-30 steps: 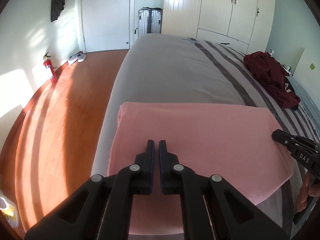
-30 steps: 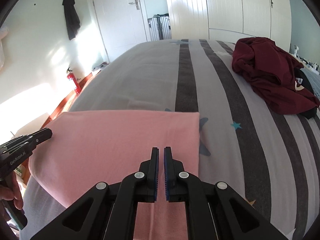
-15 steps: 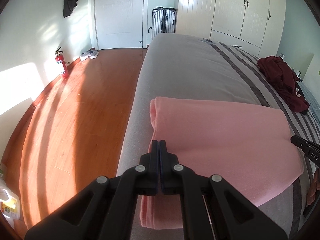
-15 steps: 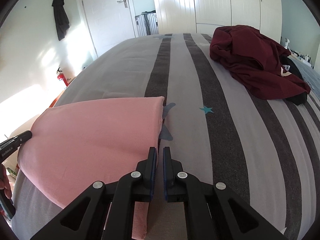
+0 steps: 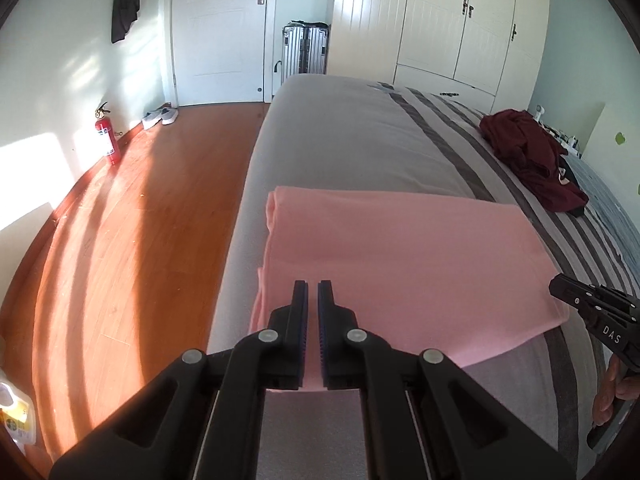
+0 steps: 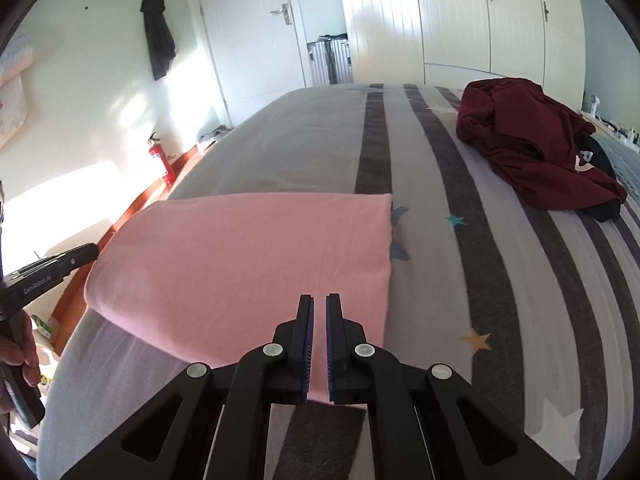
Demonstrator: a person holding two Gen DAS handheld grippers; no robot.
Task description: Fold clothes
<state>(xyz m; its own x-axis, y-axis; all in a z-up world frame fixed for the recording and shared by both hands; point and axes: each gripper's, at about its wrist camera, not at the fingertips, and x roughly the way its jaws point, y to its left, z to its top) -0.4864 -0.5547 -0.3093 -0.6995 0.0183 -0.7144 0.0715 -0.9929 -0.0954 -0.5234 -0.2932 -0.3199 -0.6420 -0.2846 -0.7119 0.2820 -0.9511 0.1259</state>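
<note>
Scanning from the left: wooden floor (image 5: 132,240), a fire extinguisher (image 5: 107,136) against the wall, then the bed (image 5: 344,136) with its grey striped cover.

Pink garment (image 5: 400,264): lies folded into a neat rectangle at the bed's near left edge, its left fold just at the mattress side. No loose sleeve or corner is visible.

Left gripper (image 5: 313,292): jaws together with only a thin slit between them, nothing clamped. It hangs over the garment's near left portion; contact with the cloth cannot be confirmed.

Right gripper (image 6: 319,304): jaws likewise together and empty, poised over the garment's near right portion, close to its right edge.

Dark red garment (image 6: 532,148): crumpled in a heap farther up the bed on the right, well apart from the pink one, with a black item partly under it.

Assessment: the pink piece appears finished or one fold short. If a further fold is intended, part both jaws before descending, pinch the two near corners through every layer, lift evenly and lay them on the far edge, keeping the stack clear of the mattress side.
</note>
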